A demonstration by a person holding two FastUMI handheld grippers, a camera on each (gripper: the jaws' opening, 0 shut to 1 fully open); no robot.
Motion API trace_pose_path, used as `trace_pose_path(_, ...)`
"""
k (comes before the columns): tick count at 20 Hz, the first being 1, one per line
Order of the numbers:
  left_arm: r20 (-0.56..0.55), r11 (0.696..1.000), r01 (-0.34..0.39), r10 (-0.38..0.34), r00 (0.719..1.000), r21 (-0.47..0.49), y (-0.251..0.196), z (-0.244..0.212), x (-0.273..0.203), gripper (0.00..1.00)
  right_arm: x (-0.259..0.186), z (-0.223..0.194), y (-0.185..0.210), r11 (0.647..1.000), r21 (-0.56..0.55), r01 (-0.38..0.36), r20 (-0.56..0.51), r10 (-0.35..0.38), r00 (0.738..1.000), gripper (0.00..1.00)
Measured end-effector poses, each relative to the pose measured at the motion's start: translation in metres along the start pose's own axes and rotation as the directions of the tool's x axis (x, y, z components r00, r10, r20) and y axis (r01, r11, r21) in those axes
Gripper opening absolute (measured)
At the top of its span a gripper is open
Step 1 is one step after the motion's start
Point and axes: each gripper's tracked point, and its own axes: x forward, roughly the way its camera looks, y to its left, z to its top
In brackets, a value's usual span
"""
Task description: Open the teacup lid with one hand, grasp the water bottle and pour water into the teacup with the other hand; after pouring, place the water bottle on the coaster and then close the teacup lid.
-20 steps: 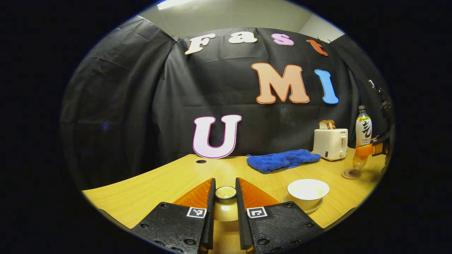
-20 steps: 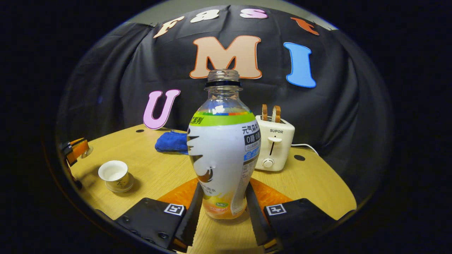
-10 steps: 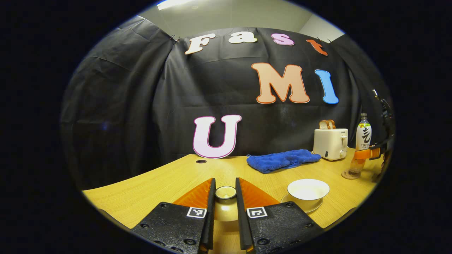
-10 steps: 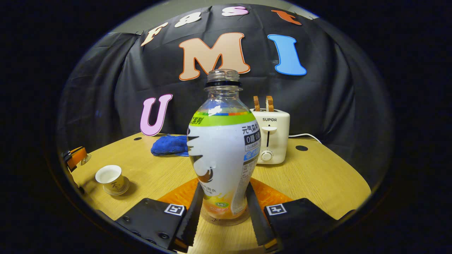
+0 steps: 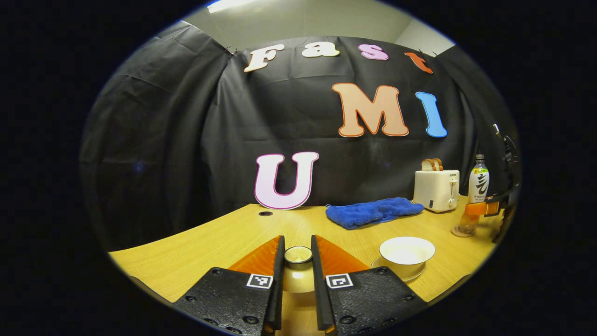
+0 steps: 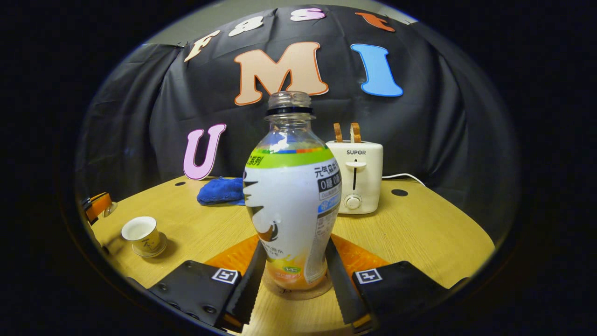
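My left gripper [image 5: 297, 246] is shut on the pale teacup lid [image 5: 298, 255], held just above the wooden table [image 5: 210, 247]. Its round knob shows between the fingers. To the right, the open white teacup [image 5: 407, 250] stands on its saucer. In the right gripper view the uncapped water bottle [image 6: 291, 196] stands upright on the round coaster [image 6: 294, 293], and my right gripper [image 6: 295, 243] is shut on its lower body. The left gripper view shows the same bottle [image 5: 478, 184] on the coaster [image 5: 459, 231] at the far right. The teacup [image 6: 140, 232] sits far left in the right gripper view.
A white toaster [image 6: 355, 175] holding toast stands behind the bottle, with its cord trailing right. A blue cloth [image 5: 373, 211] lies at the back of the table, near the wall. The table has small round holes [image 6: 399, 192].
The right gripper has lowered the bottle onto the coaster. The left gripper and the lid have stayed still.
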Motion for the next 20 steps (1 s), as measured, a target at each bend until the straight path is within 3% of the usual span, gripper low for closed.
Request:
trace_pose_path(3, 0.000, 1.000, 0.001, -0.001, 1.000, 0.000, 0.000, 0.000, -0.001, 0.27, 0.000, -0.002, -0.001, 1.000, 0.006, -0.006, 0.005, 0.006, 1.000, 0.78)
trace_pose_path(7, 0.000, 1.000, 0.001, -0.001, 1.000, -0.001, -0.001, 0.000, 0.001, 0.27, -0.007, -0.001, -0.010, 1.000, 0.007, -0.004, 0.030, 0.004, 1.000, 0.90)
trace_pose_path(15, -0.002, 1.000, -0.001, 0.001, 1.000, 0.001, -0.001, 0.000, 0.001, 0.27, -0.012, 0.000, -0.009, 1.000, 0.006, 0.002, 0.059, -0.002, 0.998, 0.89)
trace_pose_path(20, -0.001, 1.000, 0.000, 0.000, 1.000, -0.005, -0.002, 0.001, 0.001, 0.27, -0.021, 0.009, -0.016, 0.999, -0.035, 0.032, 0.137, -0.027, 0.990, 0.90)
